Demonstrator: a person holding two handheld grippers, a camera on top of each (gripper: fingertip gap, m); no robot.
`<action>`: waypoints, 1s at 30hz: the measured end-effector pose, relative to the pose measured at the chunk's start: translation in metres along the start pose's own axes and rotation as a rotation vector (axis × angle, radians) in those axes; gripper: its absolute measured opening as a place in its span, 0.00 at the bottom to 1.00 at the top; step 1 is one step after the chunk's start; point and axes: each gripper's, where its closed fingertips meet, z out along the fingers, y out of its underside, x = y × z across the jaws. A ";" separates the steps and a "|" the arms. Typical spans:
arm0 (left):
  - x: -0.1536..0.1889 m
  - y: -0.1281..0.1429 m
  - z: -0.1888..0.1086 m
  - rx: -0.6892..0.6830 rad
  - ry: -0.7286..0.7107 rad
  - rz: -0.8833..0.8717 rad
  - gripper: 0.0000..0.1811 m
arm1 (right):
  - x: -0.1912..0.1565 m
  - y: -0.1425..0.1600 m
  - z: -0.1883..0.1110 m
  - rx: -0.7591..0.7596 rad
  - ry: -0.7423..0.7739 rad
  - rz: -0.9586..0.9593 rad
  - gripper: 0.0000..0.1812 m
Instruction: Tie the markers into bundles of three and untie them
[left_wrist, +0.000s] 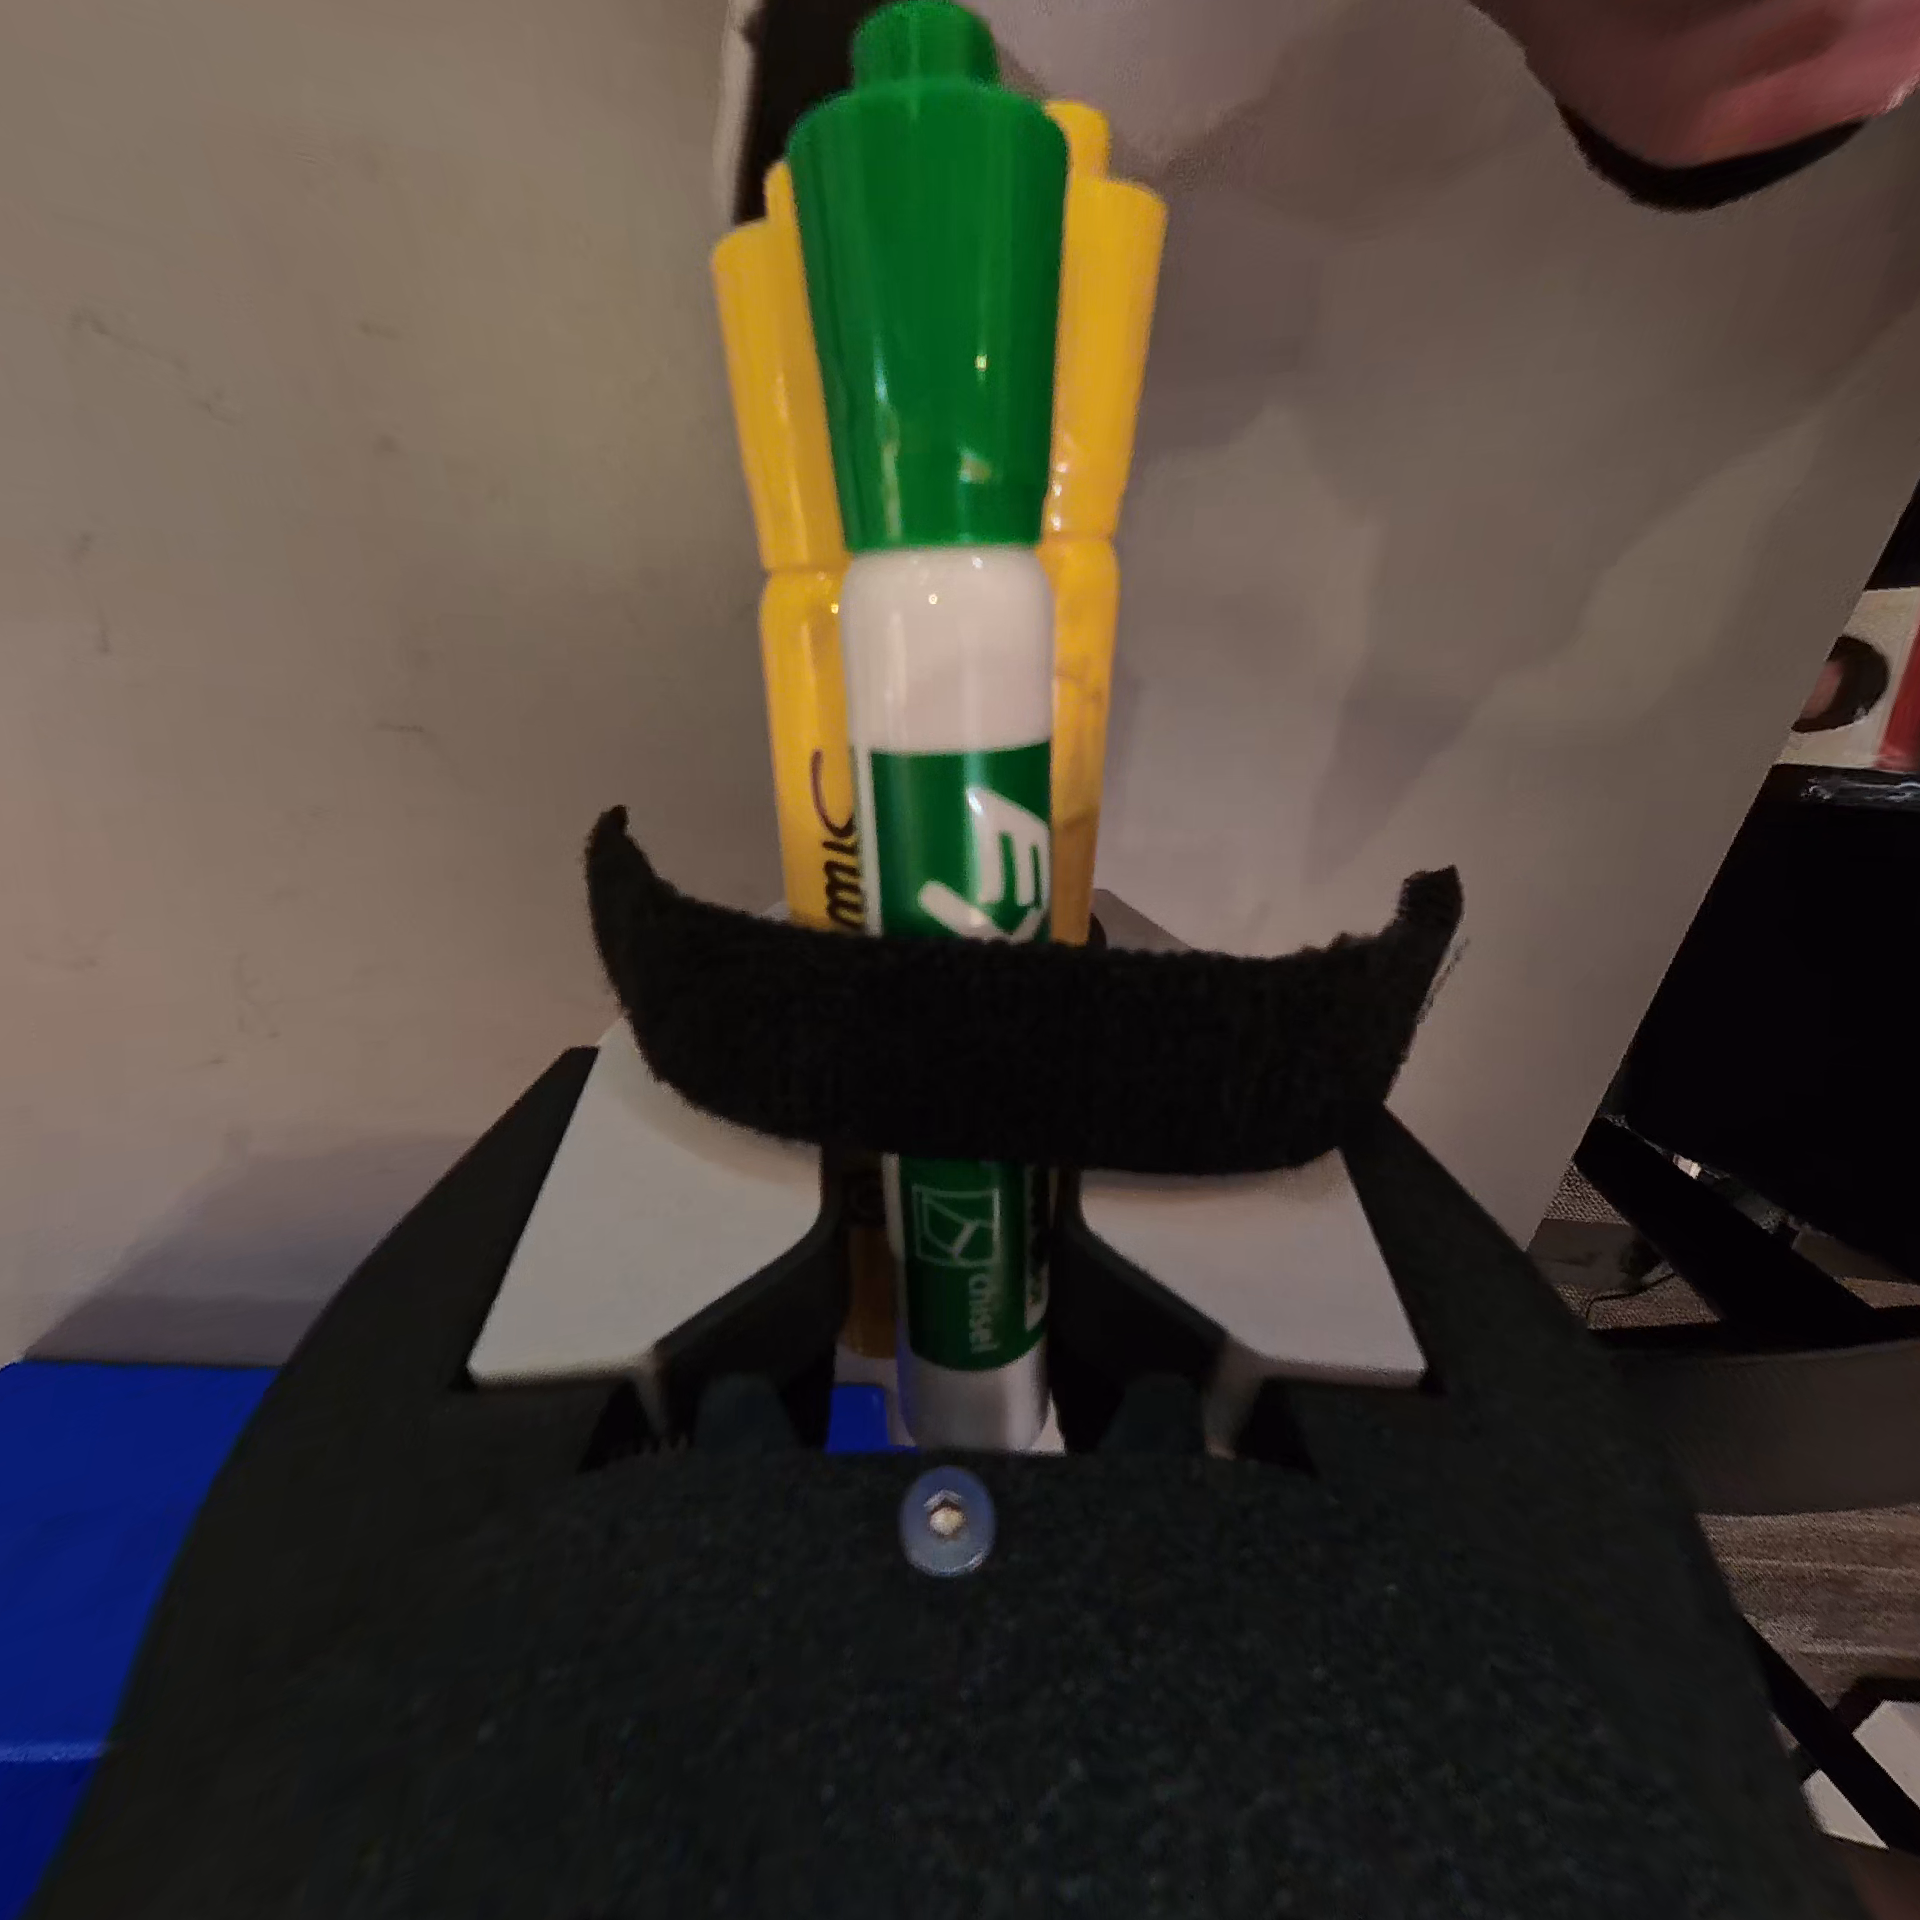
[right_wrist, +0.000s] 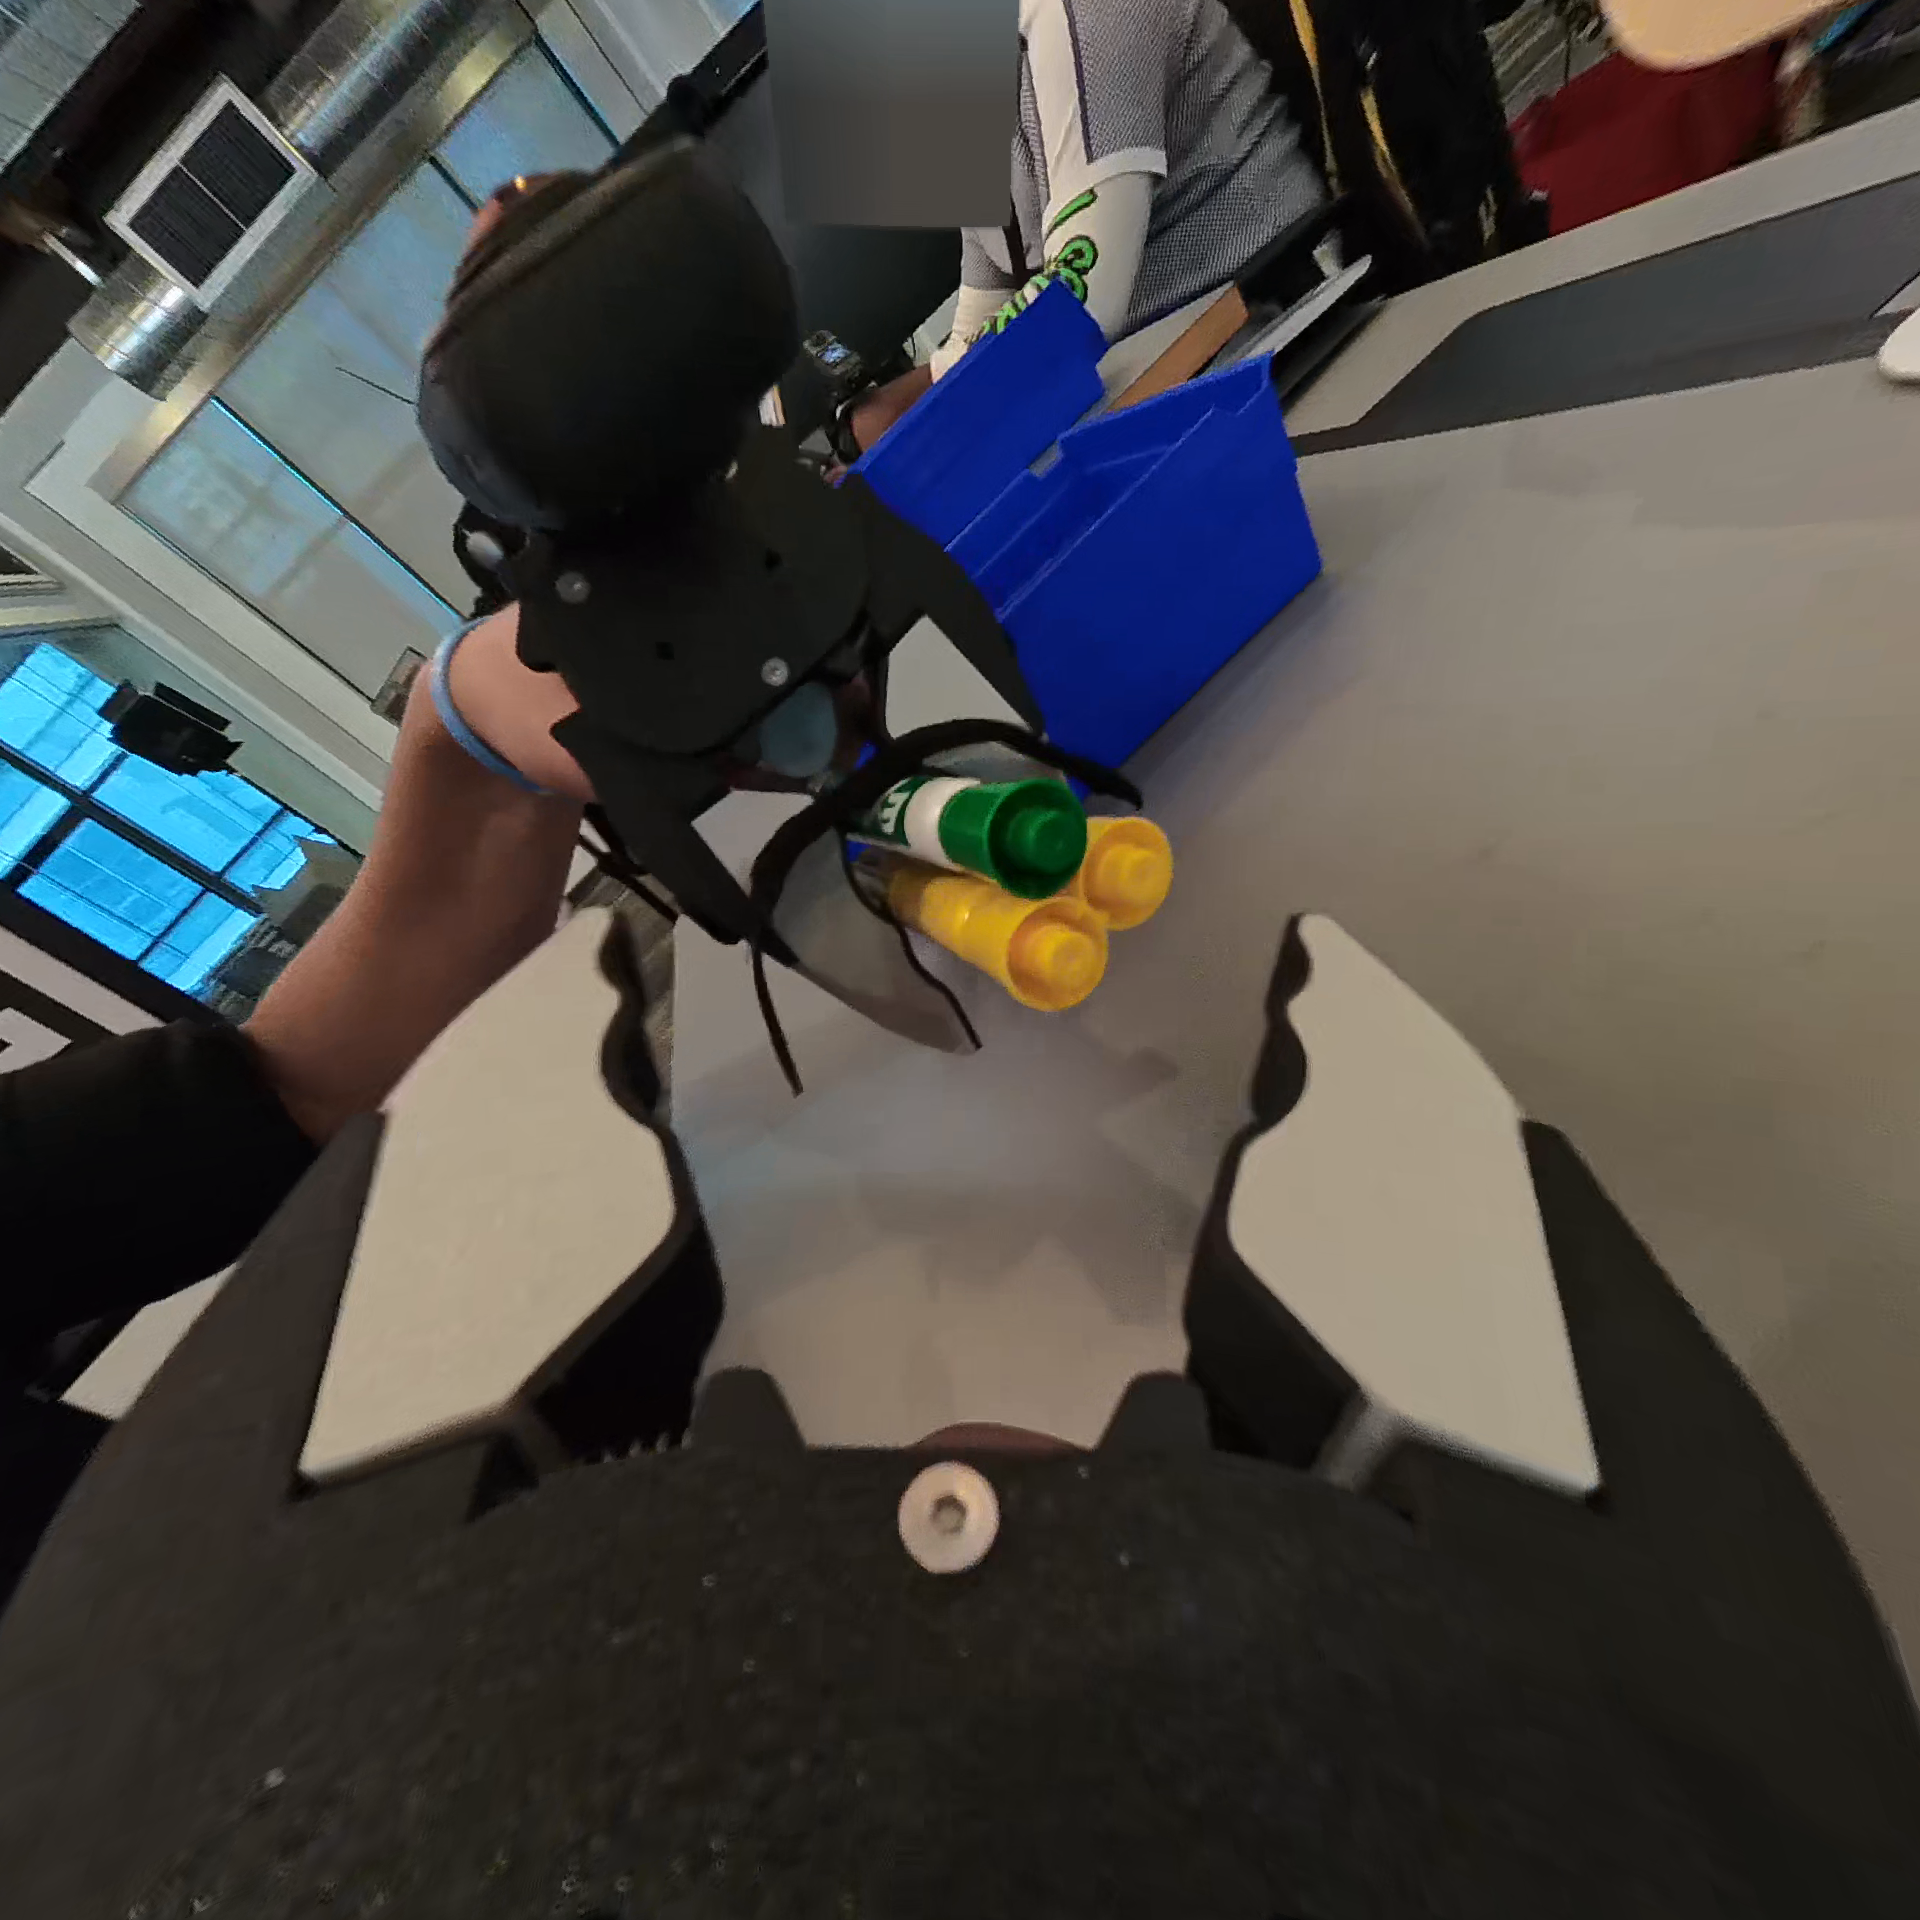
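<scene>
In the left wrist view, the left gripper (left_wrist: 951, 1226) is pinching a bundle of one green marker (left_wrist: 940, 665) and two yellow markers (left_wrist: 779, 582), long axis pointing straight ahead, black strap (left_wrist: 997, 1039) draped loosely across. In the right wrist view, the right gripper (right_wrist: 951, 1049) is hanging spread and empty, the bundle's caps pointing toward it, seemingly just above the counter (right_wrist: 1558, 727).

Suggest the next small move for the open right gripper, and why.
Probably bring the right gripper to a free end of the black hook-and-loop strap: the left gripper already clamps the green marker and two yellow markers, strap ends loose.
</scene>
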 end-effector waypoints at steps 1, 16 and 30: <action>0.000 -0.001 0.000 0.002 -0.001 -0.001 0.24 | 0.001 -0.005 -0.001 0.009 0.002 -0.023 0.66; 0.005 -0.009 -0.005 0.014 -0.022 0.021 0.24 | -0.001 -0.009 0.013 0.006 -0.258 -0.335 0.71; 0.004 -0.012 -0.002 0.018 -0.015 0.009 0.24 | -0.021 0.001 0.024 0.111 -0.441 -0.247 0.67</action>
